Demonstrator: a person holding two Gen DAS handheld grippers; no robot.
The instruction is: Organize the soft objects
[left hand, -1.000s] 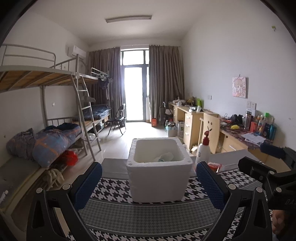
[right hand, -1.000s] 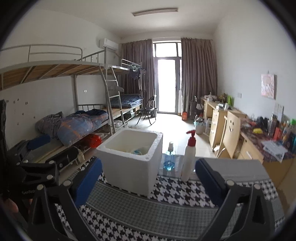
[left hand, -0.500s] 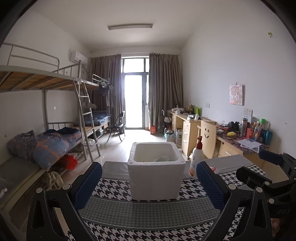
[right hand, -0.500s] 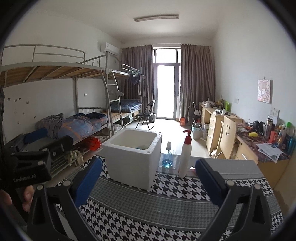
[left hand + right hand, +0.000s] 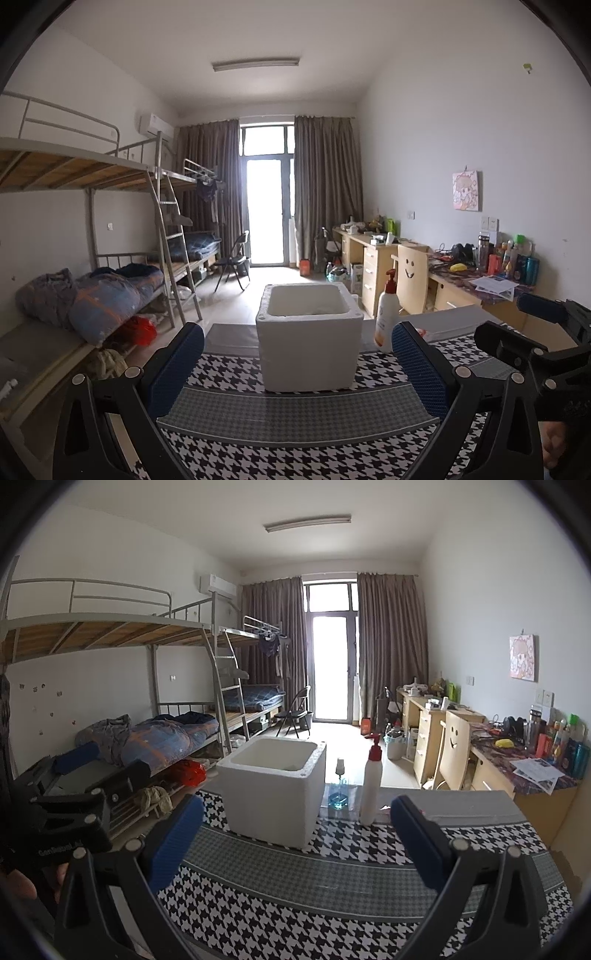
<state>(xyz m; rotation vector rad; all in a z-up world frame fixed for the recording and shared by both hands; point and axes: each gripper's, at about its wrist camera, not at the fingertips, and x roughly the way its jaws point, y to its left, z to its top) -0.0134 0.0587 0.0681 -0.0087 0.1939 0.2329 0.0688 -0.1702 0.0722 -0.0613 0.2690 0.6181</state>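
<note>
One foam box [image 5: 308, 343], two bottles [image 5: 371, 782] [image 5: 340, 788] (one blue).

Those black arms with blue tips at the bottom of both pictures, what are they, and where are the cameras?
They are hand-held grippers, one in each of a person's hands; no robot arm. A camera on each looks forward along its fingers. One picture is from the left gripper, the other from the right gripper. Both are open and hold nothing. On the houndstooth tablecloth stand a white foam box, a pump bottle and a small blue bottle.
</note>
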